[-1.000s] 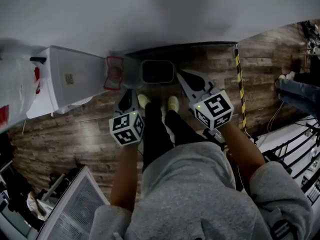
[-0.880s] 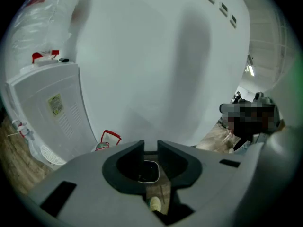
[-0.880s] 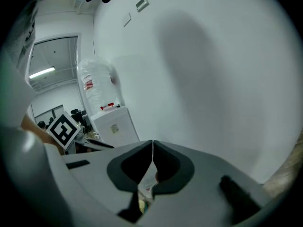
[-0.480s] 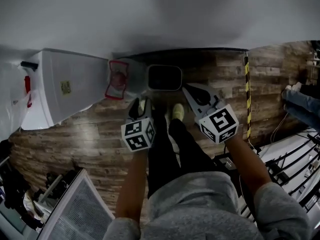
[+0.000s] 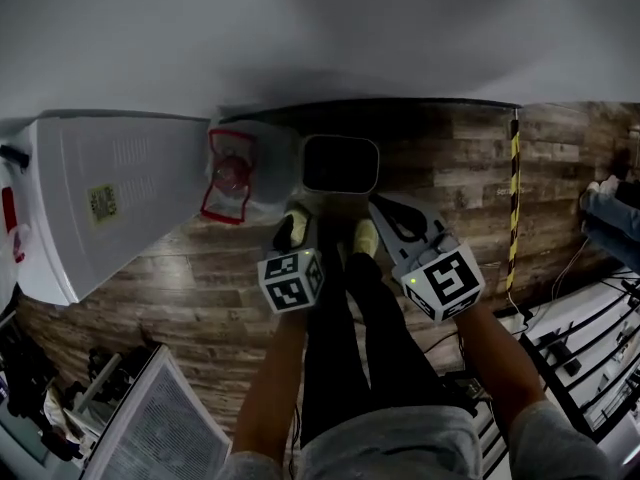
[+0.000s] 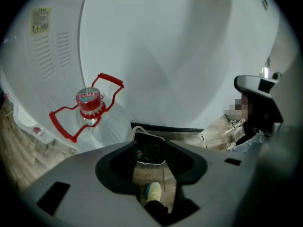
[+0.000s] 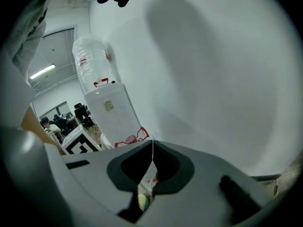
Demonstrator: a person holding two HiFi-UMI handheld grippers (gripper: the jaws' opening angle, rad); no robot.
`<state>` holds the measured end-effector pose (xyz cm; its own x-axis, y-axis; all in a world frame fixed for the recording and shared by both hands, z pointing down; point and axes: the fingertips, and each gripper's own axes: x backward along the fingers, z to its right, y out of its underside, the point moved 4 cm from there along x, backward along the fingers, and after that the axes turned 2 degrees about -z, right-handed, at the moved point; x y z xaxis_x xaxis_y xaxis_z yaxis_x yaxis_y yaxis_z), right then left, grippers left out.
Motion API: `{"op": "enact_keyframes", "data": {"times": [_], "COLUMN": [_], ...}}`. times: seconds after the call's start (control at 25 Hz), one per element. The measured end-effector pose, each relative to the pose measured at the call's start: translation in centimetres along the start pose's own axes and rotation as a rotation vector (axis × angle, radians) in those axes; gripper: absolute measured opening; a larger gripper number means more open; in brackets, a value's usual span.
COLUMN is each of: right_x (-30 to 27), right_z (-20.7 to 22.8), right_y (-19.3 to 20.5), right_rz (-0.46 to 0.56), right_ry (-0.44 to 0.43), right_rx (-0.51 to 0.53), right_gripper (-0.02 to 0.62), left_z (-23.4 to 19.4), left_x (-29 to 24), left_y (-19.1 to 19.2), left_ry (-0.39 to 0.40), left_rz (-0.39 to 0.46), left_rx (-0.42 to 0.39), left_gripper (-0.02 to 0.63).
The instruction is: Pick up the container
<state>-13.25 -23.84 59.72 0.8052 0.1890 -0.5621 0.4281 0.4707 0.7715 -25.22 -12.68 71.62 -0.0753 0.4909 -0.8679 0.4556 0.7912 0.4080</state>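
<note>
Left tool (image 5: 291, 230) and right tool (image 5: 376, 205) lower, nearer the dark container (image 5: 340, 164); left jaws freshly apart, nothing between.

readable text: none | pale yellow sticker (image 5: 101, 201) on tall white plastic water dispenser (image 5: 135, 163): print too small | white lettering on round red cap (image 6: 89, 99) of clear plastic water jug (image 5: 270, 180): blurred, illegible

Two tools (image 5: 297, 223) (image 5: 385, 209), one container (image 5: 376, 165), one bottle (image 5: 232, 176), apparently one dispenser (image 5: 110, 203).
</note>
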Motion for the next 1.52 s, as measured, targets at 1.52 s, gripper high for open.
{"op": "enact_keyframes", "data": {"times": [1.52], "right_x": [-8.4], "right_z": [3.8], "right_y": [16.2], "right_rz": [-0.124], "right_ry": [-0.071], "right_rx": [-0.112], "right_gripper": [0.025], "left_z": [-7.0], "left_x": [-22.9], "left_y": [8.1], "left_ry": [-0.023], "left_rz": [-0.141], "left_rx": [0.117], "left_gripper": [0.201]}}
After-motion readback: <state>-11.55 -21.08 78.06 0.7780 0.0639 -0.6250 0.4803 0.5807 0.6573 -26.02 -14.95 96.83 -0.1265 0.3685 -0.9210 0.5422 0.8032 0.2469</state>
